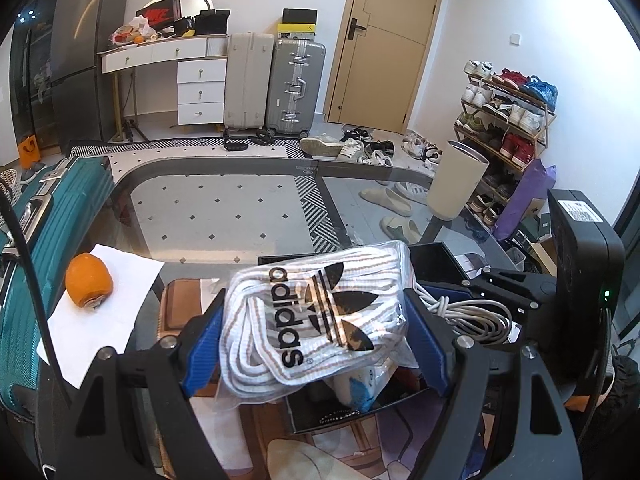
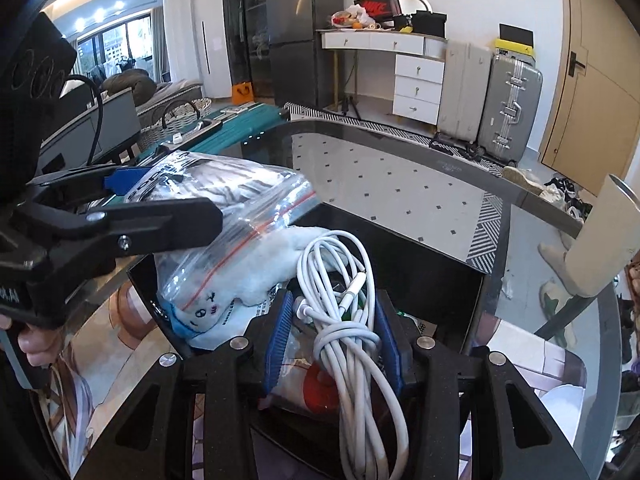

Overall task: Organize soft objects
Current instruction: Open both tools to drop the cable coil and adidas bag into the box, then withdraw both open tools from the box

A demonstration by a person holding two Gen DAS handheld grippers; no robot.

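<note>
My left gripper is shut on a clear zip bag of white laces printed with a black Adidas logo. Its blue pads press both sides of the bag, which hangs over a black open box. My right gripper is shut on a coiled white cable just above that box. A pale blue plush toy lies inside the box under the bag. The right wrist view shows the left gripper at the left. In the left wrist view the right gripper sits at the right, holding the cable.
The box sits on a glass table. An orange rests on a white napkin to the left. A cream cylinder stands at the table's far right edge, and a teal suitcase lies beside the left edge.
</note>
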